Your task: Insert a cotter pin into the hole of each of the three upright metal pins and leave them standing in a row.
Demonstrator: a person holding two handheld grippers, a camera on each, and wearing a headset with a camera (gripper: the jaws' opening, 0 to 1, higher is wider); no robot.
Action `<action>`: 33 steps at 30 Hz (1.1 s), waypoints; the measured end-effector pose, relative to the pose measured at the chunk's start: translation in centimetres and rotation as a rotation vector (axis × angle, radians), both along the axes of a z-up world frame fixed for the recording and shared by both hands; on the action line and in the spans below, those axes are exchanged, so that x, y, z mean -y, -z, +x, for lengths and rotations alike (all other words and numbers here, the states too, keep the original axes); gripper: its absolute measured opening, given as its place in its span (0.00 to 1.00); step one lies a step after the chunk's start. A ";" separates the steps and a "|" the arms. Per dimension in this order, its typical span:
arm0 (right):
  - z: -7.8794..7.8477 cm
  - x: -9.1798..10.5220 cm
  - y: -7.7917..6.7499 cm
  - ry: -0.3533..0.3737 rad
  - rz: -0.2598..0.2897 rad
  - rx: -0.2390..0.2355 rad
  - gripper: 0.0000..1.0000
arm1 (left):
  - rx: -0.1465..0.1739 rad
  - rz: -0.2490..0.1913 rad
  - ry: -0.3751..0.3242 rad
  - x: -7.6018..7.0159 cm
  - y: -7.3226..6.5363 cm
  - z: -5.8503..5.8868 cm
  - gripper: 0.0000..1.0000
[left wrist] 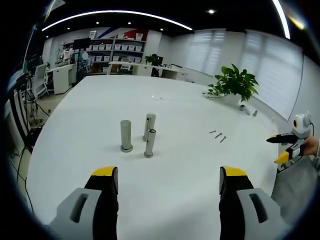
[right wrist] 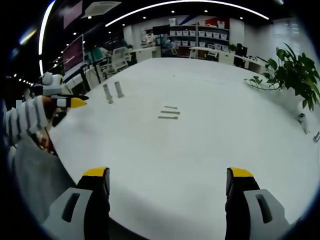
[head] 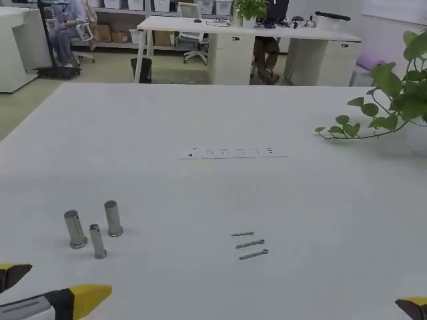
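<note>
Pins of grey metal, the three metal pins [head: 75, 229], stand upright in a tight cluster on the near left part of the white counter [head: 213, 193], close together but apart. The thinnest stands nearest the person, and the other two stand behind it. The left one has a cross hole near its top. Three cotter pins [head: 250, 244] lie flat on the counter well to the right of the cluster, side by side and roughly parallel, with none in a hole.

The left claw [left wrist: 169, 175] hovers short of the metal pins, its yellow-tipped jaws spread wide with nothing between them. The right claw [right wrist: 168, 173] is held above the near edge of the counter, facing the cotter pins from a distance, jaws likewise wide apart and bare. Neither claw touches anything.

Farther back on the counter lies a small printed strip [head: 233, 152], too blurred to read. A leafy plant [head: 393, 93] trails over the far right side. Beyond the counter are desks [head: 247, 30] and shelves with bins.
</note>
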State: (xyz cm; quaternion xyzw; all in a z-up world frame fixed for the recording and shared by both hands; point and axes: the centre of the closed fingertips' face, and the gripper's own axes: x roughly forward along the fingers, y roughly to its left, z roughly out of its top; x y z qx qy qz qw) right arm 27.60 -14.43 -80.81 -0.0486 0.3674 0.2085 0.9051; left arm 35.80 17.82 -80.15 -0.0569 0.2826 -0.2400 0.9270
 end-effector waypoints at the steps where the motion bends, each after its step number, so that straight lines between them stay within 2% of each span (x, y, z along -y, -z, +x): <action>1: 0.0 0.0 0.1 -0.002 -0.002 -0.005 0.97 | 0.000 0.000 0.000 0.0 0.1 0.2 0.82; 6: -0.1 -0.1 0.6 -0.011 -0.006 -0.021 0.97 | -0.005 -0.001 -0.007 -0.2 0.3 1.4 0.78; 12: 0.0 -0.3 0.9 -0.021 -0.005 -0.033 0.97 | -0.016 0.022 0.015 -0.3 0.8 2.4 0.77; 19: 0.0 -0.5 1.1 -0.036 -0.013 -0.042 0.97 | -0.010 0.041 0.031 -0.5 0.9 3.7 0.72; 21: 0.0 -0.6 1.1 -0.036 -0.012 -0.043 0.97 | 0.007 0.056 0.047 -0.4 0.9 4.0 0.71; 23: 0.0 -0.6 1.3 -0.040 -0.013 -0.048 0.96 | 0.011 0.063 0.054 -0.3 1.1 4.3 0.70; 27: -0.1 -0.7 1.4 -0.046 -0.015 -0.056 0.96 | 0.009 0.073 0.067 0.0 1.6 4.7 0.66; 30: -0.2 -0.7 1.5 -0.046 -0.019 -0.059 0.96 | 0.000 0.041 0.057 0.5 1.8 4.9 0.59; 33: -0.2 -0.7 1.6 -0.046 -0.018 -0.063 0.96 | 0.002 0.038 0.053 0.9 1.9 5.3 0.57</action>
